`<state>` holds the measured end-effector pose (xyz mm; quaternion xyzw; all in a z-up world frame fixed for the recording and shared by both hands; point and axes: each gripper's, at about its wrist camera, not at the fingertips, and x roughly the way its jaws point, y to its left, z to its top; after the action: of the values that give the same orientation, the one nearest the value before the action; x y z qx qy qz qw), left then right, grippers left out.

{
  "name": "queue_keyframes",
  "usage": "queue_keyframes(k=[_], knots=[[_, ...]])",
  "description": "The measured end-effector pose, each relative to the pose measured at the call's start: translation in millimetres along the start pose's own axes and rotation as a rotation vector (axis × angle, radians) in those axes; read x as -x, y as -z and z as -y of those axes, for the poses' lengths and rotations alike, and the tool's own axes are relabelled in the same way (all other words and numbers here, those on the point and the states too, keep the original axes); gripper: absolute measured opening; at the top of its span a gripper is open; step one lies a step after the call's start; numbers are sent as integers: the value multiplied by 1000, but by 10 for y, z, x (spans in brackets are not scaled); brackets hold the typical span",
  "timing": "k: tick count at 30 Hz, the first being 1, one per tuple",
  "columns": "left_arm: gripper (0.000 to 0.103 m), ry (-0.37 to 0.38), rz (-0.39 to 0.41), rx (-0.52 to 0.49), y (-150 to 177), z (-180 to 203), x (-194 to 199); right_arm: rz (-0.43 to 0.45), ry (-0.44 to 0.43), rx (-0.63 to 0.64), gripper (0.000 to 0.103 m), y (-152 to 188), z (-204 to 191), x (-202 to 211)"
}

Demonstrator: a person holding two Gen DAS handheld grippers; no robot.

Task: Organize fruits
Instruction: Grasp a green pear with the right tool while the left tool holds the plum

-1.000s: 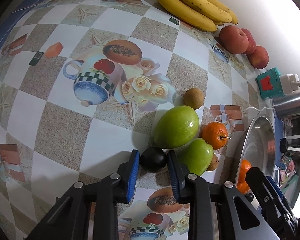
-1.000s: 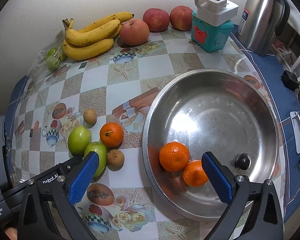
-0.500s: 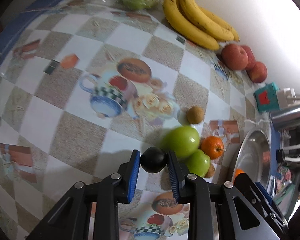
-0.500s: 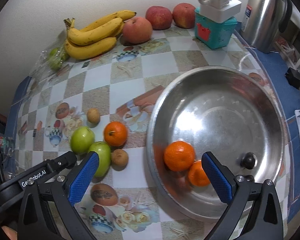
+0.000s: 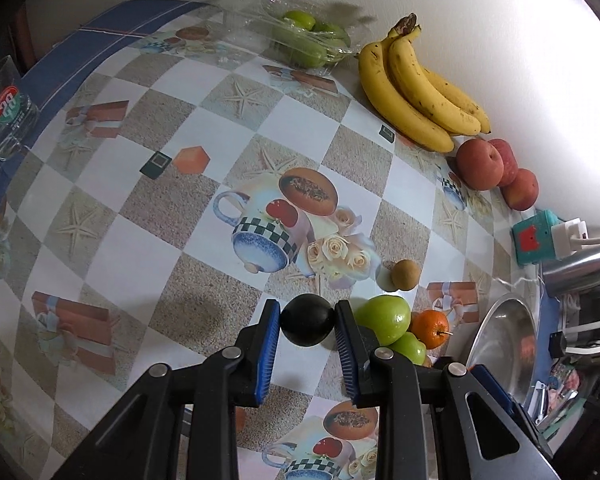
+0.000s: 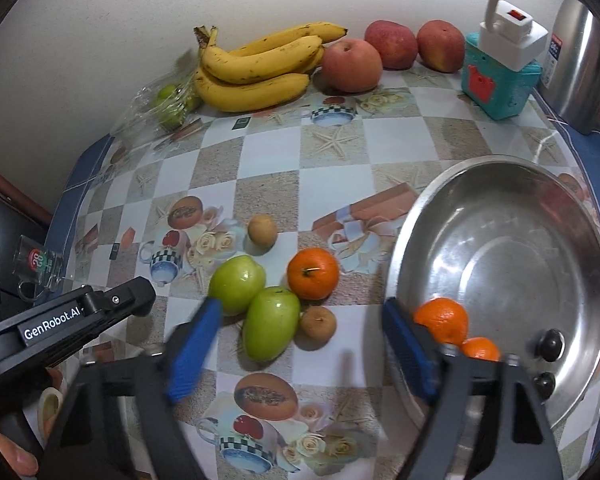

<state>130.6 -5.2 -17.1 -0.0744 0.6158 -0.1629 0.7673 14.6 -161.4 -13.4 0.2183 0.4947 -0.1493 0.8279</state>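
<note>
My left gripper [image 5: 307, 326] is shut on a dark round fruit [image 5: 307, 325] and holds it above the table. On the patterned tablecloth lie two green fruits [image 6: 237, 284] [image 6: 271, 322], an orange [image 6: 313, 273] and two small brown fruits [image 6: 262, 230] [image 6: 318, 323]. My right gripper [image 6: 300, 340] is open and empty, above the table between these fruits and the steel bowl [image 6: 512, 208]. The bowl holds two oranges [image 6: 444, 318] and two small dark fruits [image 6: 552, 344].
Bananas [image 6: 260, 66], three red apples [image 6: 352, 65] and a bag of green fruit [image 6: 168, 100] line the back wall. A teal box with a white plug [image 6: 500, 76] and a steel kettle [image 6: 584, 68] stand at the back right. A glass [image 5: 8, 120] sits at the left edge.
My left gripper has lifted the dark fruit up off the table beside the green fruits. My right gripper has moved left, away from over the bowl.
</note>
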Motion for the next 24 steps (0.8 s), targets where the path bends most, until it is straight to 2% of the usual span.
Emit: queue_keyframes(k=[6, 7, 11, 24], knots=[[30, 3, -2, 4, 5, 9, -9, -35, -46, 40, 57, 33, -139, -144], [30, 3, -3, 5, 5, 6, -9, -40, -47, 42, 52, 41, -161, -174], [30, 5, -10, 13, 9, -10, -22, -68, -34, 49, 43, 69, -207, -284], [30, 13, -14, 12, 8, 2, -26, -78, 58, 86, 42, 70, -278, -408]])
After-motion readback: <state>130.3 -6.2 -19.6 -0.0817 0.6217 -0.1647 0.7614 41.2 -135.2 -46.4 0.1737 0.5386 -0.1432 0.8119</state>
